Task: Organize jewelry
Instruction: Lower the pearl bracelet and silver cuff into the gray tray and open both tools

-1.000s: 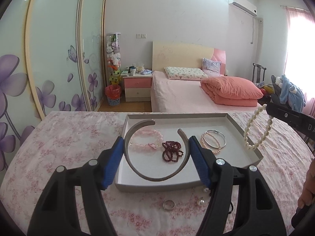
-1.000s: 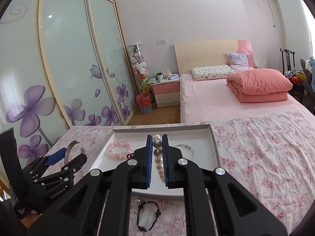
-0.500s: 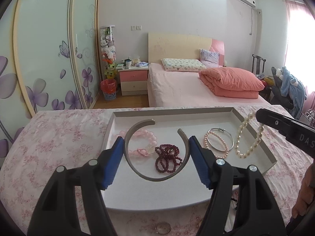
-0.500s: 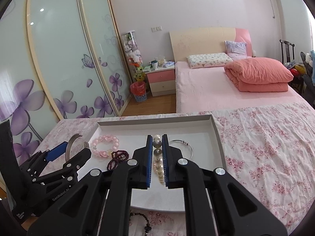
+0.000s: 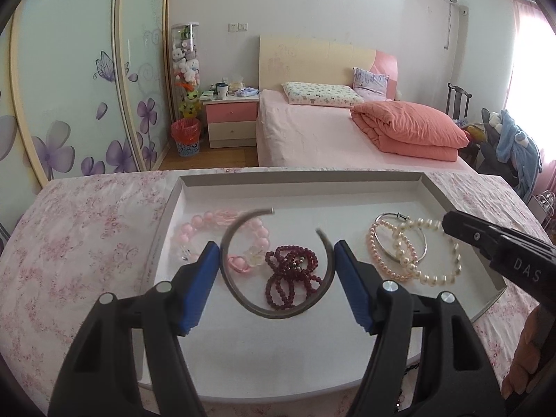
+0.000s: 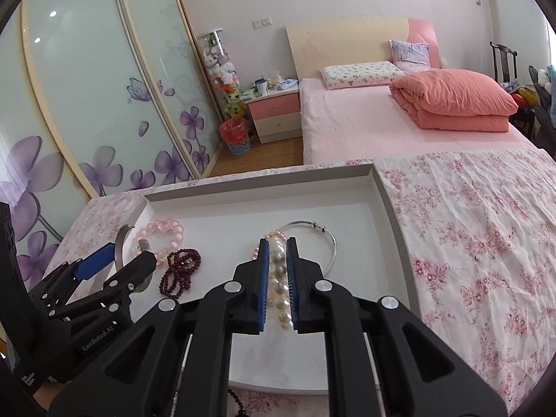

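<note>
My left gripper (image 5: 277, 255) is shut on a grey open metal bangle (image 5: 250, 304), held across its width above the white tray (image 5: 299, 187). Under it lie a pink bead bracelet (image 5: 194, 229) and a dark red bead string (image 5: 290, 276). My right gripper (image 6: 277, 253) is shut on a white pearl bracelet (image 6: 278, 271), which rests low in the tray over a silver bangle (image 6: 330, 239) and a small pink pearl bracelet (image 5: 377, 260). In the left wrist view the pearl bracelet (image 5: 431, 274) lies on the tray's right side.
The tray sits on a table with a pink floral cloth (image 6: 469, 229). A dark bead string (image 6: 239, 403) lies on the cloth just in front of the tray. A bed, a nightstand and sliding wardrobe doors stand behind.
Both grippers have moved forward and down over the tray. The pearl bracelet went from hanging above the tray's right edge to lying low inside it. The ring on the cloth has left view.
</note>
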